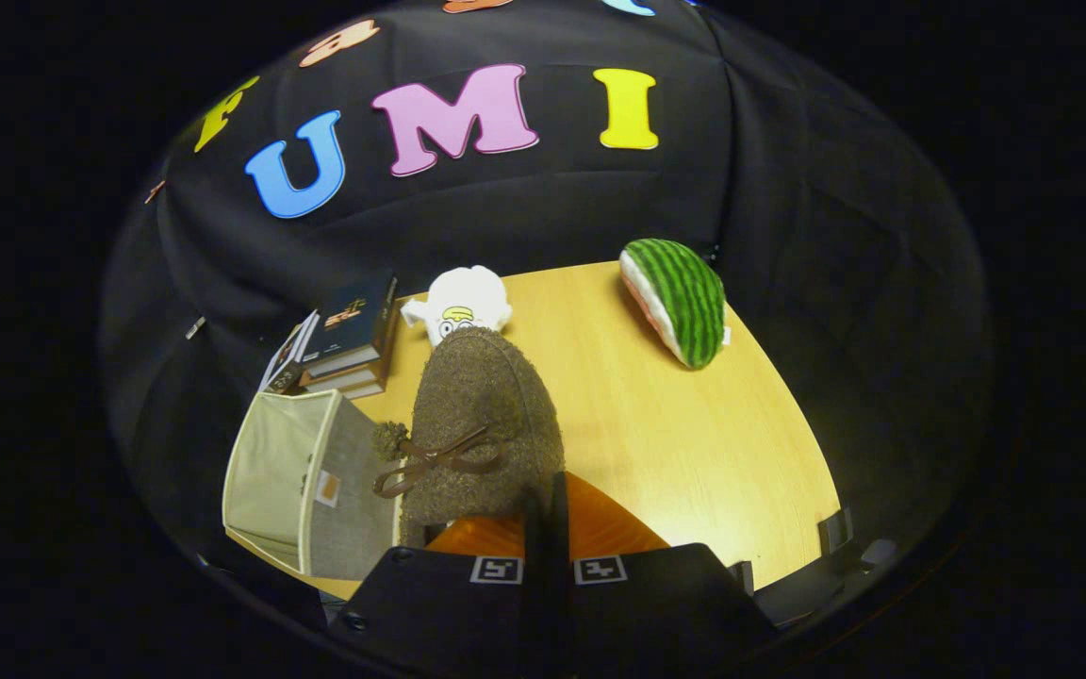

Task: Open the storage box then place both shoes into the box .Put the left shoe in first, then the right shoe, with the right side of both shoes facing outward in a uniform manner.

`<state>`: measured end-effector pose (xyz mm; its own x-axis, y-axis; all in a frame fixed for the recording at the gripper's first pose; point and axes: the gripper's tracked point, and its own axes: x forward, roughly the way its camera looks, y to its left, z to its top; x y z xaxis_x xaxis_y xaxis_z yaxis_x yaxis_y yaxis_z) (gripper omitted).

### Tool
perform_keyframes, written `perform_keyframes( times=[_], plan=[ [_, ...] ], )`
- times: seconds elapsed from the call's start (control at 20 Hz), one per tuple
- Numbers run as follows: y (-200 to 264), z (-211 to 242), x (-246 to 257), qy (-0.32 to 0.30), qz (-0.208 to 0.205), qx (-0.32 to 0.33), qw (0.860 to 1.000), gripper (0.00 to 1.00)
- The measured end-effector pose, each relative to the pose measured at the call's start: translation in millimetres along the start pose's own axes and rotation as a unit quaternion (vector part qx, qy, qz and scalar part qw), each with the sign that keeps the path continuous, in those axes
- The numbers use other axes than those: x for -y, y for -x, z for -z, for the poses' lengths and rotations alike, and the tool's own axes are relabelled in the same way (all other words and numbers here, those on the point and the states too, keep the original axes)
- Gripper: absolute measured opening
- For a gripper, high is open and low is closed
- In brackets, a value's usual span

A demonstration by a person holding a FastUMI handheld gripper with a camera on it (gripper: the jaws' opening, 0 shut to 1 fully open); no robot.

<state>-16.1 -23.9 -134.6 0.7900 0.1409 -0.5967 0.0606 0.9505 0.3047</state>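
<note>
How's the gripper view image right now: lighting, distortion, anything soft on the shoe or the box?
Gripper view: fisheye bends the table edge; light pools on the wood, falling dark toward the box; the brown shoe, held in the shut gripper, is sharp; no glare.

The fuzzy brown slipper with a bow (477,424) hides the lower body of the white plush toy (458,304) and part of the beige fabric storage box (303,481).
</note>
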Motion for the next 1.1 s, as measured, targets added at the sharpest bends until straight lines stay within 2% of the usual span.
perform_keyframes(
  times=[0.15,0.3,0.45,0.75,1.1],
  plan=[
    [9,-6,-65,0.001,-0.041,-0.014,0.999,0.05],
    [11,0,-138,-0.024,-0.096,-0.049,0.994,0.05],
    [5,15,-183,-0.035,-0.115,-0.081,0.989,0.05],
    [-30,42,-221,-0.004,-0.077,-0.116,0.990,0.05],
    [-65,73,-226,0.029,-0.029,-0.149,0.988,0.05]
  ],
)
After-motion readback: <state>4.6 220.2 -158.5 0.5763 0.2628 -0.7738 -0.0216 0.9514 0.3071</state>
